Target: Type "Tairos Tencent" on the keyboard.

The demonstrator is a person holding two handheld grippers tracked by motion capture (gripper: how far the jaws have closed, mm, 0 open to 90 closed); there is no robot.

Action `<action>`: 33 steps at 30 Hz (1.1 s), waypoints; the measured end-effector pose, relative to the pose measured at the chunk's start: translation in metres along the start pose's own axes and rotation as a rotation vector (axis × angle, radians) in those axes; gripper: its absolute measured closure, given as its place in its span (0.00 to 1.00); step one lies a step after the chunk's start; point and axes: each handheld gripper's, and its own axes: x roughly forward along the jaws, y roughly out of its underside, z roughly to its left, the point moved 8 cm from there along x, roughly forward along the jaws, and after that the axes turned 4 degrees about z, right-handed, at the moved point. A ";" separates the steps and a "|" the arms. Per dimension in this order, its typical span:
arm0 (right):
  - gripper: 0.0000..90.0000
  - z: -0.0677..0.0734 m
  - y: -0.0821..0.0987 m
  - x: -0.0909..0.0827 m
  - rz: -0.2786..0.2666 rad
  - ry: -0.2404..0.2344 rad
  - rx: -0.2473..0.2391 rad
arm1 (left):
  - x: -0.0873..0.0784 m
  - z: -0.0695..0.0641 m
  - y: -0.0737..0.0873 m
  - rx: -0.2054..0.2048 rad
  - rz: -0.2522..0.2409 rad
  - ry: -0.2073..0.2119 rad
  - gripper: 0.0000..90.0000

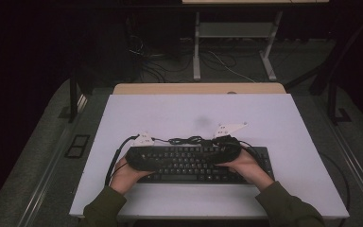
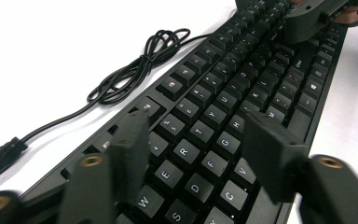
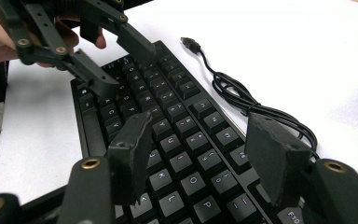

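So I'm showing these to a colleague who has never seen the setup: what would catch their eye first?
Probably the black keyboard at the near edge of the white table, with both hands over it. The left gripper and right gripper hover open above the keys. Behind it lies its bundled cable.

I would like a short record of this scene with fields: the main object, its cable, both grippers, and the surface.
main object: black keyboard, lying flat
cable: black cable, loosely bundled behind the keyboard, plug end free
left hand-held gripper: jaws open above the letter keys, nothing between them
right hand-held gripper: jaws open above the keys, holding nothing
surface: white table
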 end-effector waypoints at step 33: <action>0.98 -0.007 0.017 -0.006 0.057 -0.011 0.009 | -0.009 0.006 0.006 -0.022 -0.017 -0.026 0.19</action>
